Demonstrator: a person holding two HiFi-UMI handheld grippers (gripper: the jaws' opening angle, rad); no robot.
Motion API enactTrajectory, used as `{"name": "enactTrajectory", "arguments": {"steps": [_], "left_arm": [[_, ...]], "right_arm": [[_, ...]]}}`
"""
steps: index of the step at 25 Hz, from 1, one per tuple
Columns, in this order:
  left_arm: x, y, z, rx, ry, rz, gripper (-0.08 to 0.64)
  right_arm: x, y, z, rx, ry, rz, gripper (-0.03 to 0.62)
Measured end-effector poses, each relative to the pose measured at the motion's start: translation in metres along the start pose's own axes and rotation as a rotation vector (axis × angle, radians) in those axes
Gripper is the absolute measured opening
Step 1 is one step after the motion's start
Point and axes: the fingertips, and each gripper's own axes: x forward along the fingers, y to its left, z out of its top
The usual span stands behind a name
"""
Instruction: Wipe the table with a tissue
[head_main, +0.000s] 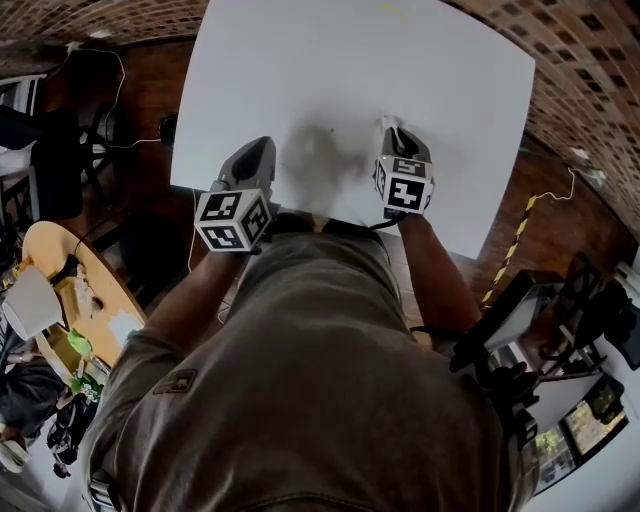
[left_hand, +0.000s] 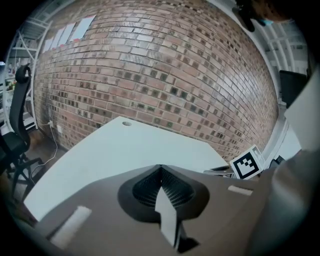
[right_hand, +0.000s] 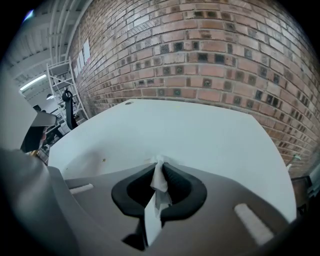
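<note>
Two tongs above one table (head_main: 350, 70): left tongs (left_hand: 160, 171) together, empty; right tongs (right_hand: 159, 166) around one tissue (right_hand: 159, 181).

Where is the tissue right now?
In the right gripper view, the tissue is pinched between the right gripper's jaws, over the white table.

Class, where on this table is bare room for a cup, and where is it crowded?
Bare: the table beyond the grippers, up to the brick wall. Crowded: the near edge, with left gripper, smudge, and right gripper shut on tissue.
</note>
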Motion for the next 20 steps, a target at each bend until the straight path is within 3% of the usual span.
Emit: {"name": "enactTrajectory", "arguments": {"steps": [20], "left_arm": [[-0.018, 0.039, 0.002, -0.037, -0.007, 0.040, 0.002]], "right_arm": [[0.013, 0.085, 0.009, -0.102, 0.034, 0.135, 0.037]]}}
